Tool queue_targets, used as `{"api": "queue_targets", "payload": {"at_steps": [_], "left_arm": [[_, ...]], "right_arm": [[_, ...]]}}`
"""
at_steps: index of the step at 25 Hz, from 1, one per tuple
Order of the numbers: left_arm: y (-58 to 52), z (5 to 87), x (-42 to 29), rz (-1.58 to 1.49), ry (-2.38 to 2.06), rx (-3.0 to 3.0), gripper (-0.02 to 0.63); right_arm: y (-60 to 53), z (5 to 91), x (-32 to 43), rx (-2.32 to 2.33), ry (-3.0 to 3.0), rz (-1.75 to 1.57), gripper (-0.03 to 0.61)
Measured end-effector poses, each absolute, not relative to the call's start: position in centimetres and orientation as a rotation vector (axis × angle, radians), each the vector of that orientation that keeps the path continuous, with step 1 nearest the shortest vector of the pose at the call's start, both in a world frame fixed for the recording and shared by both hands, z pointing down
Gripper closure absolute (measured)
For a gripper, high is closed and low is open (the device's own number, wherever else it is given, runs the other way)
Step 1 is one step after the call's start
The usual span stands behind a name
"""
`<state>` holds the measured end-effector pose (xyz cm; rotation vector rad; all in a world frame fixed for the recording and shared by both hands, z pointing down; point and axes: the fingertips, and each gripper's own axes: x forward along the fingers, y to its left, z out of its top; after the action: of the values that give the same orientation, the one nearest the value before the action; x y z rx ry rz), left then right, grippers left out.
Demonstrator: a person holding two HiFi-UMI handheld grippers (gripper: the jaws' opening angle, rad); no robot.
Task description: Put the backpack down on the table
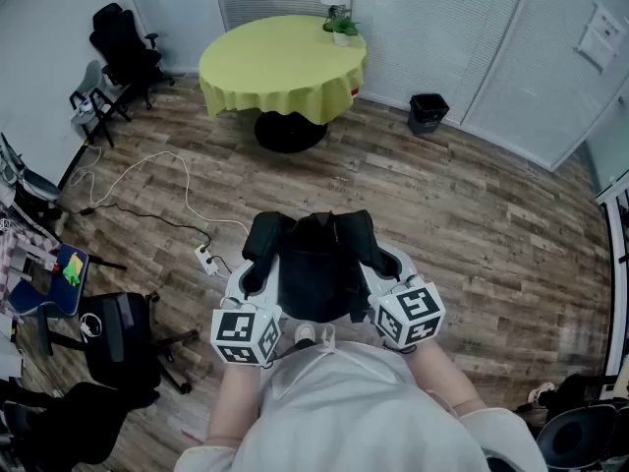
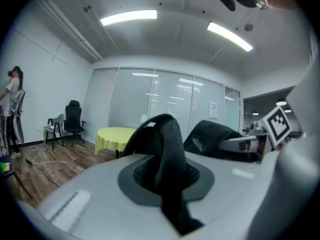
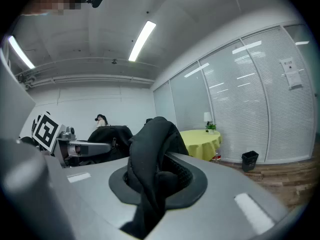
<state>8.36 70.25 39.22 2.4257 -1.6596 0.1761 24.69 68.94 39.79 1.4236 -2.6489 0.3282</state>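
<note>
Your left tongs: pinched on a black strap. Your right tongs: pinched on the other strap. Backpack: hung between them to ride clear of the floor, well apart from the yellow-clothed surface.

Holding both forearms out front, side by side, tipped slightly below level. Clamping left tongs nearly closed on one backpack strap, right tongs likewise on the other strap. Marker cubes rearmost.
</note>
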Motion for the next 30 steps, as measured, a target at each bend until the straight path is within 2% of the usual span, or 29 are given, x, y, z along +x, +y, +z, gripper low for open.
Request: {"api": "queue_targets", "payload": {"at_steps": [15, 30], "left_arm": [[67.3, 41.6, 8.0, 0.202, -1.545, 2.426, 0.577], [59.2, 41.7, -0.1, 0.153, -1.512, 2.429, 0.577]], "right_arm": [[67.2, 41.5, 24.7, 1.498, -2.594, 0.426, 0.528], [59.2, 41.5, 17.0, 1.528, -2.584, 0.452, 0.528]]}}
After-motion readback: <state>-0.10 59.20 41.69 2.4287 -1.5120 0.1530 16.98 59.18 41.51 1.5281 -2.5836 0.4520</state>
